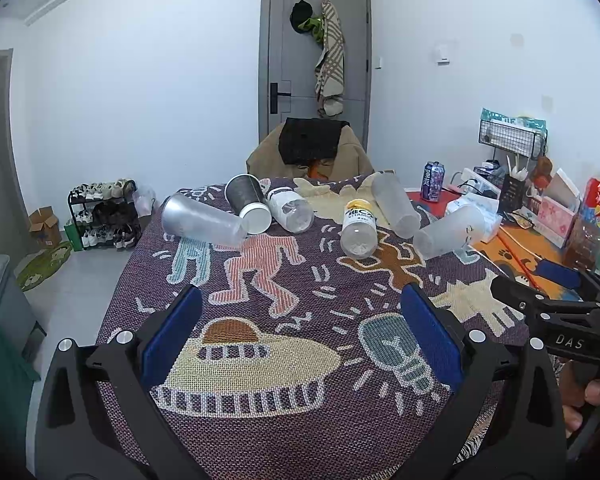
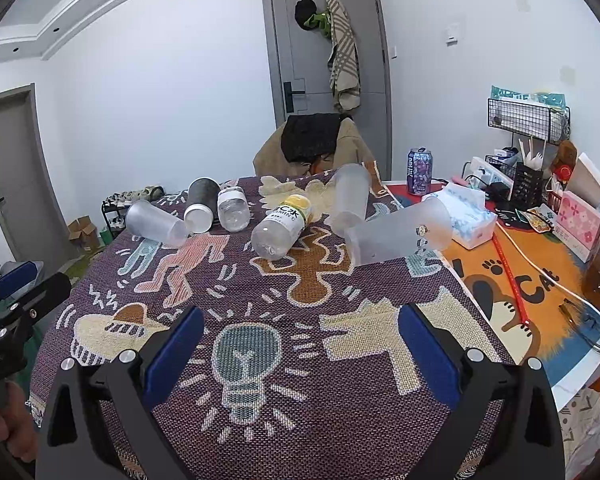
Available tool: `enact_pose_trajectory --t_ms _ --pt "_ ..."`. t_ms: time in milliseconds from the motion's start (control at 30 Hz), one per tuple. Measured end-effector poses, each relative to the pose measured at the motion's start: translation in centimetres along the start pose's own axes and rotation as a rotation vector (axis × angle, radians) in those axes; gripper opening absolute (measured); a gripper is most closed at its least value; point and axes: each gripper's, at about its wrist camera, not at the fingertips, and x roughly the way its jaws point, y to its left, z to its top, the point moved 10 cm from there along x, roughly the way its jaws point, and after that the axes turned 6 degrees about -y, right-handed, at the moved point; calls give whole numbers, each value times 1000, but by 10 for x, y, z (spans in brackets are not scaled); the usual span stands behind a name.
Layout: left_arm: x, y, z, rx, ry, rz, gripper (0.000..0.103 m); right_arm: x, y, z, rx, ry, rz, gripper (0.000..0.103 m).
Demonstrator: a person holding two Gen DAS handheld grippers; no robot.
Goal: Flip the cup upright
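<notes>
Left gripper (image 1: 302,336): black frame, flat blue pads (image 1: 172,332), jaws spread wide with nothing between them, low over the near half of the cloth.
Right gripper (image 2: 302,354): same build, jaws equally wide apart and empty — it also shows at the right edge of the left view.
Cloth (image 2: 260,280): coarse woven throw, purple ground with cartoon figures, a lightbulb and a dog shape.
Cups: four lie on their sides along the far part of the cloth — a frosted plastic cup (image 1: 202,220) at far left, a dark paper cup (image 1: 248,202) with a white base touching it, a frosted cup (image 1: 394,204) farther right, and a frosted printed cup (image 2: 400,236) at the cloth's right edge.
Bottles: a clear bottle with white label (image 1: 290,210), and a clear bottle with yellow cap (image 2: 284,226), both on their sides.
Right side: tissue pack (image 2: 470,216) just beside the printed cup, purple can (image 2: 420,170) upright behind.
</notes>
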Motion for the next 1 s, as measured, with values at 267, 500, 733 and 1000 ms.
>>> enact_pose_trajectory --t_ms 267,500,733,1000 --pt "-2 5 -1 -4 3 6 99 0 3 -1 4 10 14 95" --pt "-5 2 2 -2 1 4 99 -3 3 1 14 13 20 95" --pt "-10 -1 2 -1 -3 -9 99 -7 2 2 17 12 22 95" --pt "-10 -8 5 -2 -6 -23 99 -10 -3 3 22 6 19 95"
